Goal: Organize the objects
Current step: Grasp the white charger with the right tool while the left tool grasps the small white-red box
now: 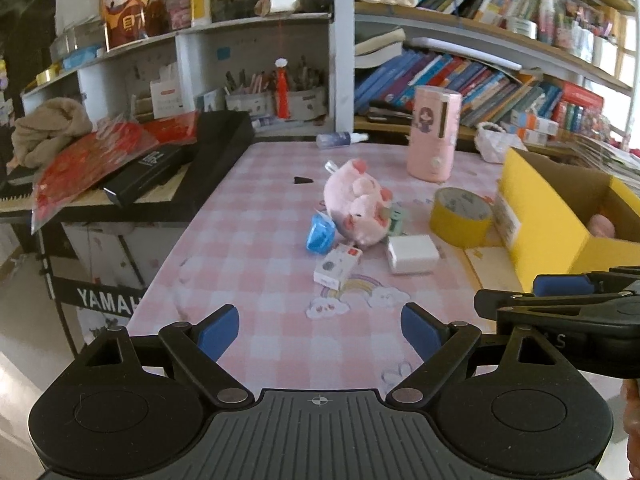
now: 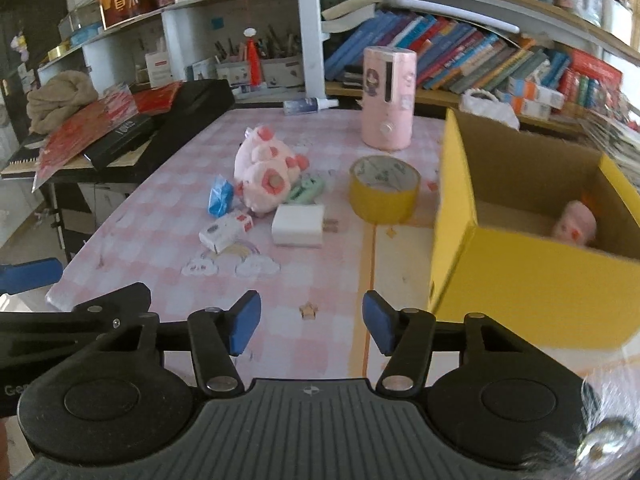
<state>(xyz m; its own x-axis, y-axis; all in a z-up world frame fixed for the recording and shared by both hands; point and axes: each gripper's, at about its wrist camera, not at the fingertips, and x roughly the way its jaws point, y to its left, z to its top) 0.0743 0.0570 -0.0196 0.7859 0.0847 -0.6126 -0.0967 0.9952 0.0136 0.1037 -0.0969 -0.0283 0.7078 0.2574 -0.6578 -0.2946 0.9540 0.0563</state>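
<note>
Yellow cardboard box (image 2: 520, 280) stands open at the right side of the table, and one small pink toy (image 2: 576, 222) already lies inside it, so I judge the sorting is under way with most pieces still out. Both my tools are empty. The left gripper (image 1: 320, 330) hangs over the near edge of the pink checked tablecloth (image 1: 256, 240) with its jaws wide apart; the right gripper (image 2: 310, 326) sits just beside the box's near corner, jaws likewise apart.

Left on the cloth, in a loose cluster near the middle: a pink plush pig (image 2: 264, 172) lying on its side, a crinkly blue packet (image 2: 220, 196) touching it on the left, a mint-green item (image 2: 306, 188) tucked against its right, a small white-and-red carton (image 2: 226, 230), and a white charger (image 2: 298, 224) with its prongs toward the box. A yellow tape roll (image 2: 384, 188) lies flat between the cluster and the box.

My next move, I think, is the right gripper forward to the charger or the tape, closest to it. The charger's flat sides should pinch squarely.
</note>
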